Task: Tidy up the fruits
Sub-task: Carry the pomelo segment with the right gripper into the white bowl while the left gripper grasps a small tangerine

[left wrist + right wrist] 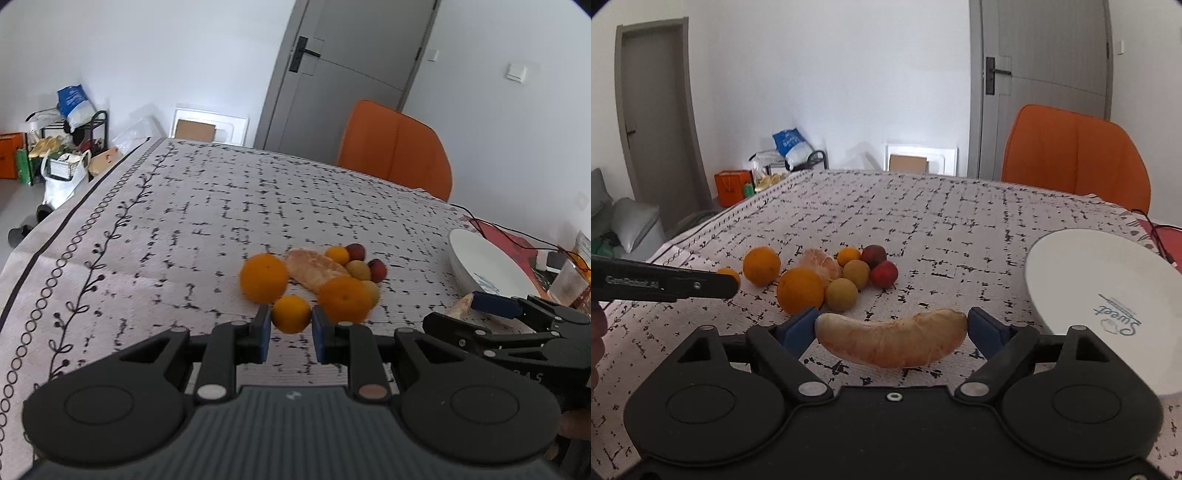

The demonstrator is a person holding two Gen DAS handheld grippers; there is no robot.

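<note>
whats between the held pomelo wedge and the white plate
Only the right tool's blue pad at the peeled pomelo wedge's end, then bare patterned tablecloth up to the white round plate, seen in the right wrist view.

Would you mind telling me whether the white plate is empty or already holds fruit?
Empty: the white plate shows only a bare surface with printed lettering.

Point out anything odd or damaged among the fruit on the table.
Two peeled, skinless citrus pieces stand out among the whole fruit. A peeled segmented piece lies in the fruit cluster. A long curved peeled wedge sits between the blue pads of the right tongs, apart from the pile, near the white round plate.
</note>
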